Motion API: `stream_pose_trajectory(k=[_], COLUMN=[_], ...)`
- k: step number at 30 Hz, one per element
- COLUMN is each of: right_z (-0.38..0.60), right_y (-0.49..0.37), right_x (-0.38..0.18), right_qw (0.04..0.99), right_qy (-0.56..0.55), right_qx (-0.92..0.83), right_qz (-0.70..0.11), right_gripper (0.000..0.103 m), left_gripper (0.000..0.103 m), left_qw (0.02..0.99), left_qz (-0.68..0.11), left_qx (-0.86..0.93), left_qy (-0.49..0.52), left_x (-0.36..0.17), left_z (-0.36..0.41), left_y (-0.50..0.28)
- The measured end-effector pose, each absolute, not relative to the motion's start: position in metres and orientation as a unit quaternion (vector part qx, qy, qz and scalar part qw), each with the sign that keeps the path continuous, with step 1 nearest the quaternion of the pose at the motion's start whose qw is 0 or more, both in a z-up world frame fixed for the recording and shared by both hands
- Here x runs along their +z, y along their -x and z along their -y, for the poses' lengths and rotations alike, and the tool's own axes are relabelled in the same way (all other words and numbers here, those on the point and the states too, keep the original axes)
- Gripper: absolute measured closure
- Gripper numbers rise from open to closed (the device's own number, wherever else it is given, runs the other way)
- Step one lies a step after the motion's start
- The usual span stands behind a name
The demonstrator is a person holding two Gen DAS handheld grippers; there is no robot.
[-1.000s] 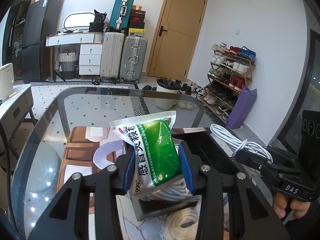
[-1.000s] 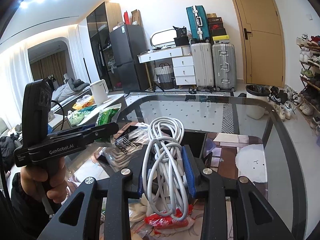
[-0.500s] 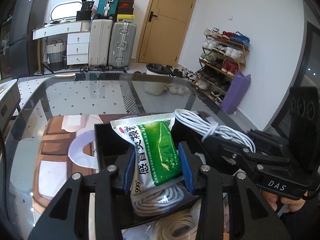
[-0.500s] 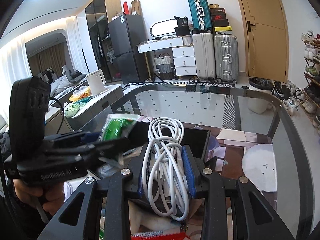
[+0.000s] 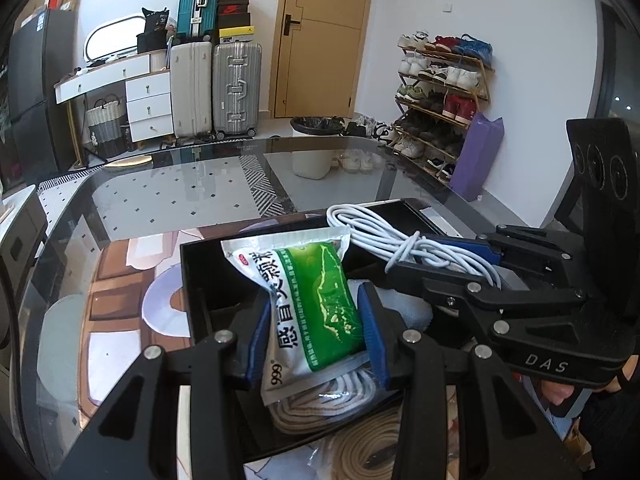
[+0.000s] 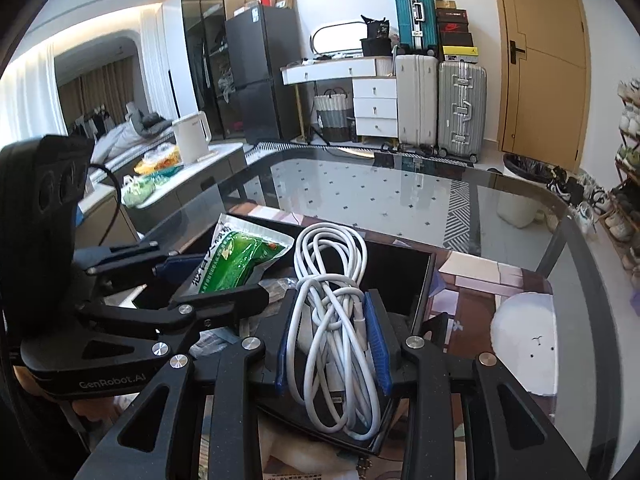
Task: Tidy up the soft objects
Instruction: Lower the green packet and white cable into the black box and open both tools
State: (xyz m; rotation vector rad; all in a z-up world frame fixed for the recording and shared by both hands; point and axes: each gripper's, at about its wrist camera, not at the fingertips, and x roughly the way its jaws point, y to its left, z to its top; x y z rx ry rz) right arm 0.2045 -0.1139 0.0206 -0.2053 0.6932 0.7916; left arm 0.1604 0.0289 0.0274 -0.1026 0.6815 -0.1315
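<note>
Both loads have been carried over the black tray [image 5: 192, 280] at frame centre; left claw [image 5: 316, 336] is clamped on the green sachet [image 5: 316, 300], right claw [image 6: 332, 344] on the white cable [image 6: 332, 304]; release into the tray is judged next.

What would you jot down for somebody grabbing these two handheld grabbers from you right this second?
Left gripper: jaws shut on the green sachet, held above the black tray.
Right gripper: jaws shut on the white cable bundle, also over the tray.
Already in or by the tray: a coil of beige rope, another just outside.
Done: both items picked up and carried over.
Left: lower and release each, probably into the tray, then collect any other soft things on the glass table.
</note>
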Motion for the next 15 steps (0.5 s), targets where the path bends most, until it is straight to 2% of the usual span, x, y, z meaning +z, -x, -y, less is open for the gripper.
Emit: stream_pose_trajectory(k=[15], right_z=[0.108], right_y=[-0.19], right_x=[0.019], right_qw=[0.84], right_qy=[0.145], right_qx=[0.39], right_qz=[-0.348], right_gripper=[0.071], left_gripper=[0.061], left_qw=[0.937], left_qz=[-0.342], left_qx=[-0.065], left_qy=[0.029], left_x=[0.028], left_z=[-0.033], left_y=[-0.162])
